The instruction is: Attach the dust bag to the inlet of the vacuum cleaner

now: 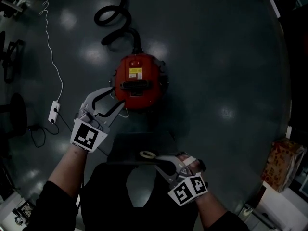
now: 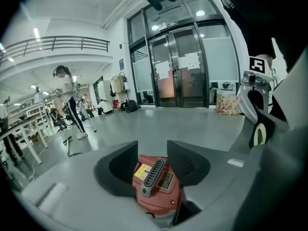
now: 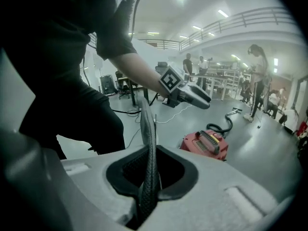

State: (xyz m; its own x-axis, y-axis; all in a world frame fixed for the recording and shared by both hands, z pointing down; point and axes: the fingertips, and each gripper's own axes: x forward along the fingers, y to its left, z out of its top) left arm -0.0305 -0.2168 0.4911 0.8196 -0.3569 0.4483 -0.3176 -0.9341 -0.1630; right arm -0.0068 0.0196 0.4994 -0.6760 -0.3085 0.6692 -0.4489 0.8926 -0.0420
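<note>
- Red vacuum cleaner (image 1: 139, 81): on the floor, centre, with its black hose (image 1: 113, 20) coiled on the far side.
- Left gripper (image 1: 119, 96): jaws apart, gripping nothing, at the vacuum cleaner's left side.
- Right gripper (image 1: 161, 161): clamped on the edge of the dark dust bag (image 1: 132, 146), which is on the near side of the vacuum cleaner.

Right claw (image 3: 150, 171) tight on the thin dark dust bag (image 3: 147, 124), red vacuum cleaner (image 3: 204, 146) well beyond

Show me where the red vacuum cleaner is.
The vacuum cleaner sits on the floor at the head view's centre, just ahead of the left tongs, black hose coiling beyond.
</note>
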